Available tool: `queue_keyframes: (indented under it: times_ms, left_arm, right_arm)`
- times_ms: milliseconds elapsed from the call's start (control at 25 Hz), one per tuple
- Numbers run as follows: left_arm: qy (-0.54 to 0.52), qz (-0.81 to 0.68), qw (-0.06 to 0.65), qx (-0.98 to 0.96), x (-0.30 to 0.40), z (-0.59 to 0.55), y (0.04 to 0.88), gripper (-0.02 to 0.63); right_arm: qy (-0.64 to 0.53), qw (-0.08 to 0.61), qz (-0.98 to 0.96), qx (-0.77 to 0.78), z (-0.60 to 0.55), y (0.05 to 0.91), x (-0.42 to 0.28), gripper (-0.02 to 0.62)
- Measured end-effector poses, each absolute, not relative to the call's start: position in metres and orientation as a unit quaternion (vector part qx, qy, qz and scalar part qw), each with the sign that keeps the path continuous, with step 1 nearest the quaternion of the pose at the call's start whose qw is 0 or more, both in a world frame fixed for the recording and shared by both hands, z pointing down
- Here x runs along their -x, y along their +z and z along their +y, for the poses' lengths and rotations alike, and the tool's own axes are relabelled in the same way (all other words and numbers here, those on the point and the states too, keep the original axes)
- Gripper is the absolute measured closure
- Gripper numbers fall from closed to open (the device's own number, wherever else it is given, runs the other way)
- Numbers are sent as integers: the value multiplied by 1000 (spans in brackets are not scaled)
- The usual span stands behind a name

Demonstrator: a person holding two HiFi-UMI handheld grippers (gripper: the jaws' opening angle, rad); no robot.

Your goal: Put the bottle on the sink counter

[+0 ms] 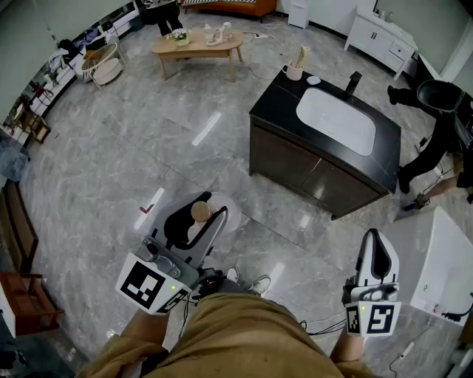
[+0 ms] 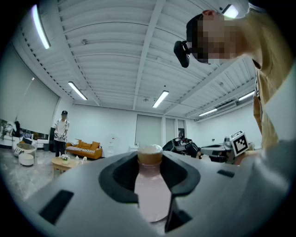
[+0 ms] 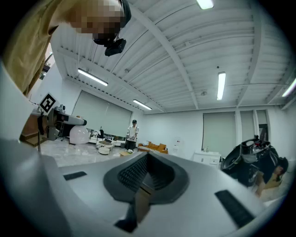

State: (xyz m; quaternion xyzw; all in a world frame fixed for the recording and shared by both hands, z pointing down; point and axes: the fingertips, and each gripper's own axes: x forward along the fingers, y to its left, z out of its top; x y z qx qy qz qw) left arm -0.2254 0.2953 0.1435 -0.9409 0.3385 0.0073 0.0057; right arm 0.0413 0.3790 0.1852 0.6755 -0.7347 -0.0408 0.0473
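We hold the bottle (image 2: pixel 151 196) in our left gripper (image 1: pixel 198 221), jaws pressed on its pink body below the cap (image 2: pixel 150 155); our right gripper's (image 3: pixel 147 181) jaws are closed together, empty

Two grippers (image 1: pixel 207 218) (image 1: pixel 375 238), one bottle (image 2: pixel 150 187), one sink counter (image 1: pixel 279 105), one coffee table (image 1: pixel 194 46), one sofa (image 1: pixel 238 7).

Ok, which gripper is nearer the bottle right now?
Left. The left gripper has the bottle clamped between its fingers; the right gripper hangs empty well off to the other side.
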Motion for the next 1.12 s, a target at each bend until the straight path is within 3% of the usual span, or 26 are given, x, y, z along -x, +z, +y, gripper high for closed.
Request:
queue_keyframes:
  times_ms: [1120]
  left_arm:
    - [18,370,5,929,208,304,154,476]
  right_arm:
    - [-45,30,-750,-659,393,192,-72,589]
